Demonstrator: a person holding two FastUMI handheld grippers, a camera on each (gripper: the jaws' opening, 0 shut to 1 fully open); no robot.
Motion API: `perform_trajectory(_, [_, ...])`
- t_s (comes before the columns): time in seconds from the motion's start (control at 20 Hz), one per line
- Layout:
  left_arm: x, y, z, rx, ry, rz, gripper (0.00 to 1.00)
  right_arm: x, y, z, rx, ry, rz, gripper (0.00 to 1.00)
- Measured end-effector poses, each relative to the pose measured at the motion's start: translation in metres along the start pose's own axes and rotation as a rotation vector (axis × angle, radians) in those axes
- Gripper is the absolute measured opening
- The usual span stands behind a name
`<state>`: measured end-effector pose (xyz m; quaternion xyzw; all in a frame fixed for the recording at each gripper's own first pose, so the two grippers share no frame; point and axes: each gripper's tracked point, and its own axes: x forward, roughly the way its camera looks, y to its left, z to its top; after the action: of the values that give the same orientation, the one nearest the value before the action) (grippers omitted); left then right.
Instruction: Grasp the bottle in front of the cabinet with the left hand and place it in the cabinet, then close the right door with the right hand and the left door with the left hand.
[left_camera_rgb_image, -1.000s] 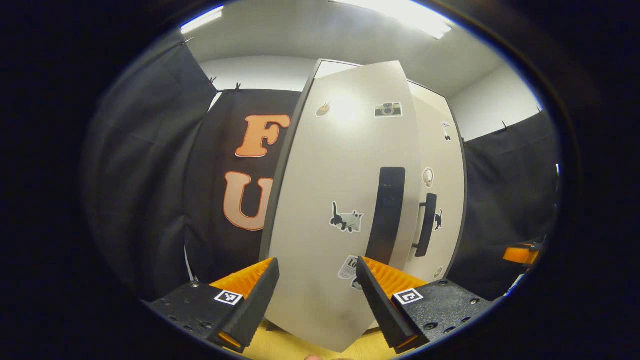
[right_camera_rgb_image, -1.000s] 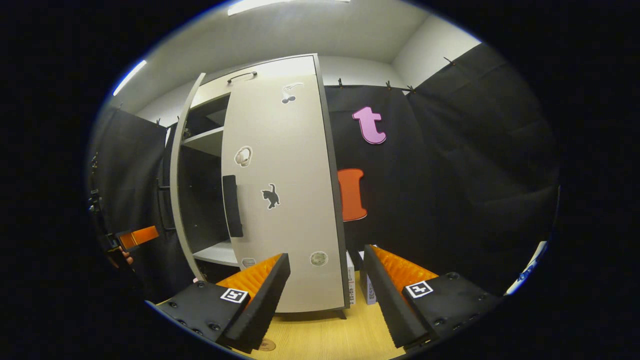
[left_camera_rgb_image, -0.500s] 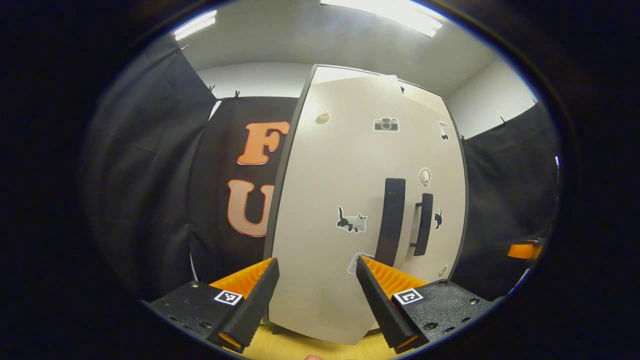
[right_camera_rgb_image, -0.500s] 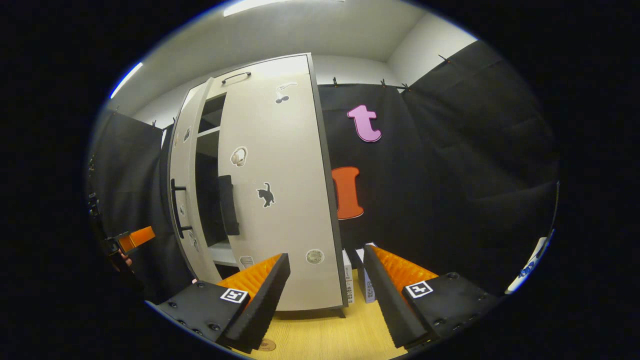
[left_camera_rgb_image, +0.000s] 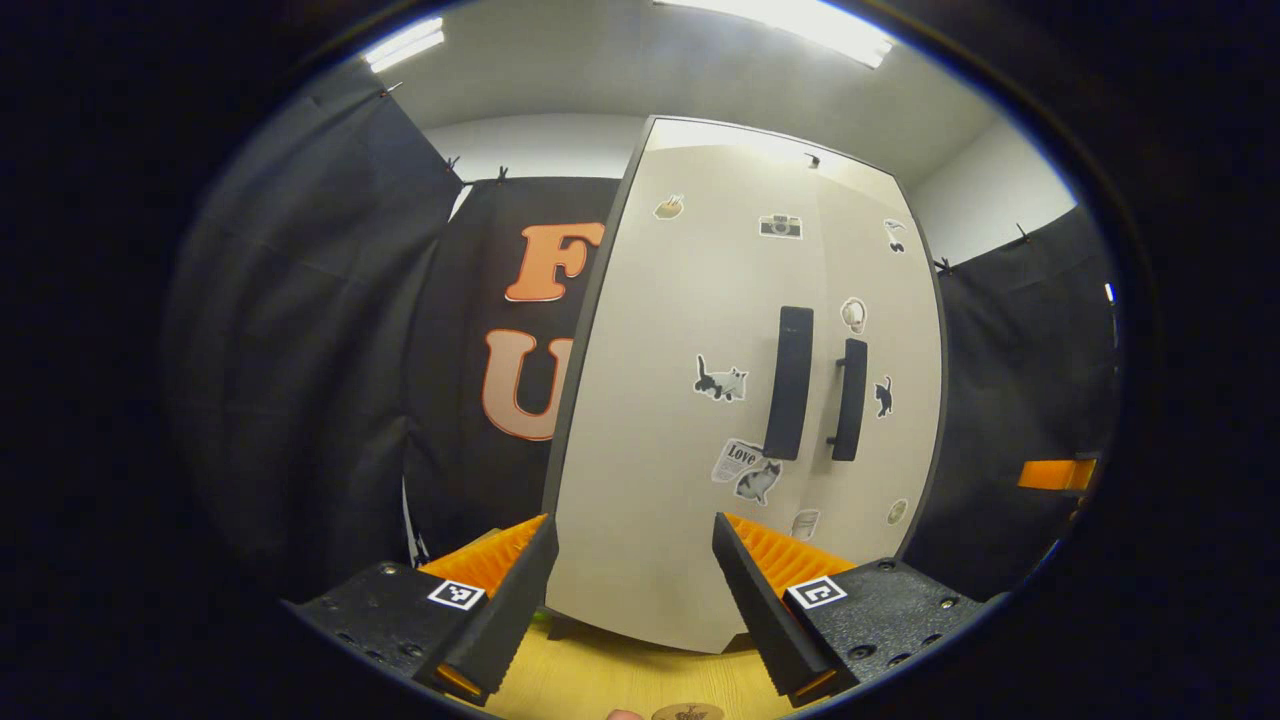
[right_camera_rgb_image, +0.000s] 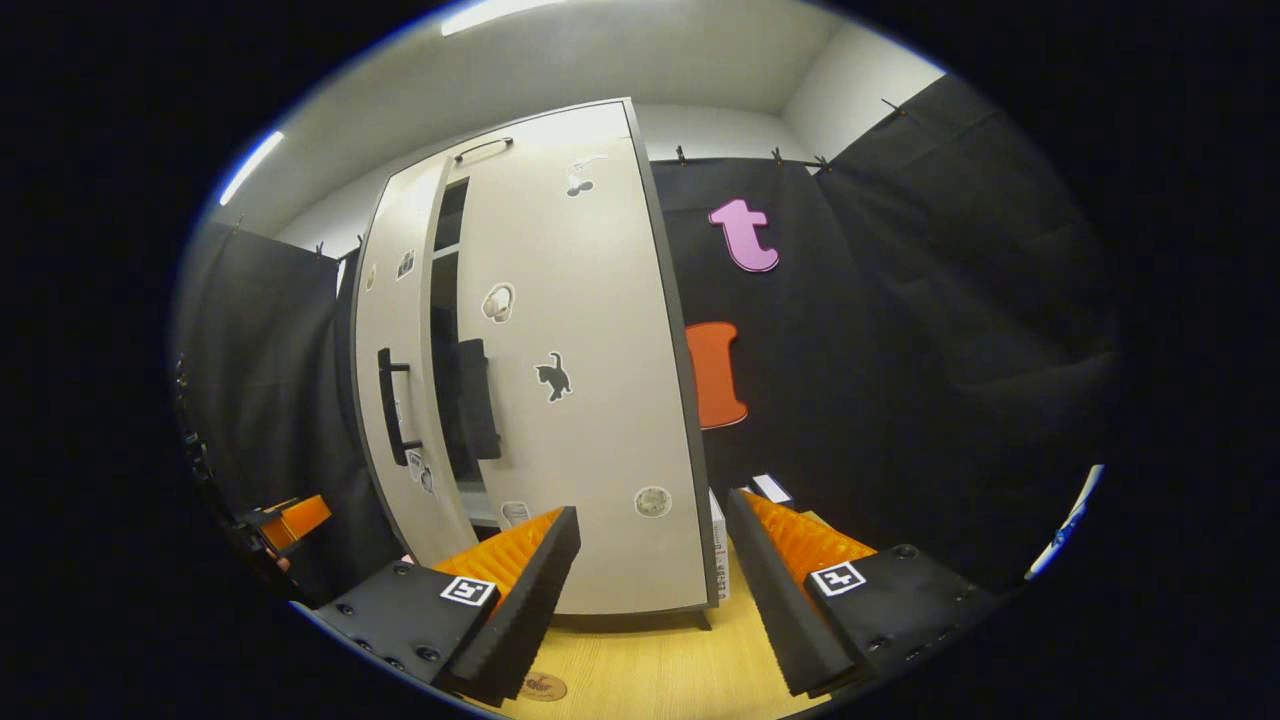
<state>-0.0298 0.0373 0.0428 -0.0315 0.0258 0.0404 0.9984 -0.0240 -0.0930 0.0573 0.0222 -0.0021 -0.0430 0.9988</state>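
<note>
I see bright ceiling lights (left_camera_rgb_image: 790, 25) at twelve o'clock, giving glare on the cabinet (left_camera_rgb_image: 700, 330) top. The focus is sharp; the fisheye bends straight edges toward the rim.

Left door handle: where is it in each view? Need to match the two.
Left gripper view: left door handle is the dark bar right of centre, left of the right door handle.
Right gripper view: left door handle sits left of centre, on the narrow door panel.
Shared landmark: black cat sticker on the right door.
</note>
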Motion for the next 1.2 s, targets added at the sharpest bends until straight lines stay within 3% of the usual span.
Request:
perform_trajectory(0.45, [-0.027, 0.004, -0.020, 0.003, 0.027, 0.047, 0.95, -0.005, -0.017, -0.011, 0.011, -0.023, -0.024, 0.98])
perform_trajectory(1.2, [-0.036, -0.005, -0.018, 0.012, 0.056, 0.008, 0.95, -0.017, -0.023, 0.004, 0.007, -0.076, -0.053, 0.98])
